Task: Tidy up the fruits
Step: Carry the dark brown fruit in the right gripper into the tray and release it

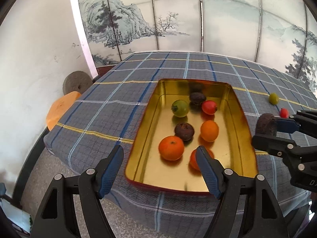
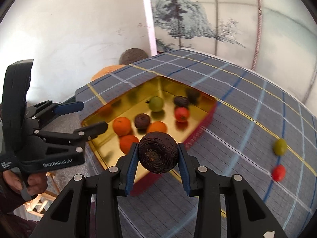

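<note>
A gold tin (image 1: 158,176) with red outer walls (image 2: 200,128) lies on the plaid cloth and holds several fruits: oranges (image 1: 171,147), a green one (image 1: 180,108), a red one (image 1: 209,107) and dark wrinkled ones (image 1: 184,131). My right gripper (image 2: 157,148) is shut on another dark wrinkled fruit (image 2: 157,152), carried in the air just right of the tin's near corner; the left wrist view shows this dark wrinkled fruit (image 1: 265,123) too. My left gripper (image 1: 159,150) stands open over the tin's near end with nothing between its fingers. A green fruit (image 2: 280,146) and a red fruit (image 2: 278,172) lie loose on the cloth to the right.
The blue-grey plaid tablecloth (image 1: 111,109) drops off at the near and left edges. A painted folding screen (image 1: 178,19) stands behind the table. An orange stool (image 1: 59,109) and a stone disc (image 1: 76,82) sit at the left. A hand (image 2: 33,182) holds the left gripper.
</note>
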Tool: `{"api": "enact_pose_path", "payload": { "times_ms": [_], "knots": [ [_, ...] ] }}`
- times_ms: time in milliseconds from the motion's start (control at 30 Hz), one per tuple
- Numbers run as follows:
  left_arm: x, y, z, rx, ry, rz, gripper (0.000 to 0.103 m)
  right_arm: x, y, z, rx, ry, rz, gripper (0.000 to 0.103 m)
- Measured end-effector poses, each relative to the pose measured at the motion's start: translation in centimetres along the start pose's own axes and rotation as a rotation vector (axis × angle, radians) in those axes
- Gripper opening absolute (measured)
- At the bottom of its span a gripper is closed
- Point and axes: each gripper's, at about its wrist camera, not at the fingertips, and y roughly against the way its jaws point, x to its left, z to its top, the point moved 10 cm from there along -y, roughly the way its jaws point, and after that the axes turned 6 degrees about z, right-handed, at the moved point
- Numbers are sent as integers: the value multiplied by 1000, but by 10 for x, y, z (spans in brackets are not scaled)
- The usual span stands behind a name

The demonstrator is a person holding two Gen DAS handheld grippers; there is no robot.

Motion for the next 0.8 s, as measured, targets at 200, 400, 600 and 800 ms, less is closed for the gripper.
{"api": "enact_pose_path", "payload": {
  "times_ms": [200,400,600,800],
  "knots": [
    [21,-4,-7,3,18,32,76,19,-22,6,34,33,21,35],
    [37,-7,-13,8,41,45,76,22,-37,3,68,38,12,35],
    [42,-6,-15,2,36,51,76,17,-49,-4,101,24,3,36],
    [42,-5,-14,-3,24,55,76,18,-57,-6,120,34,-6,36]
  ]
}}
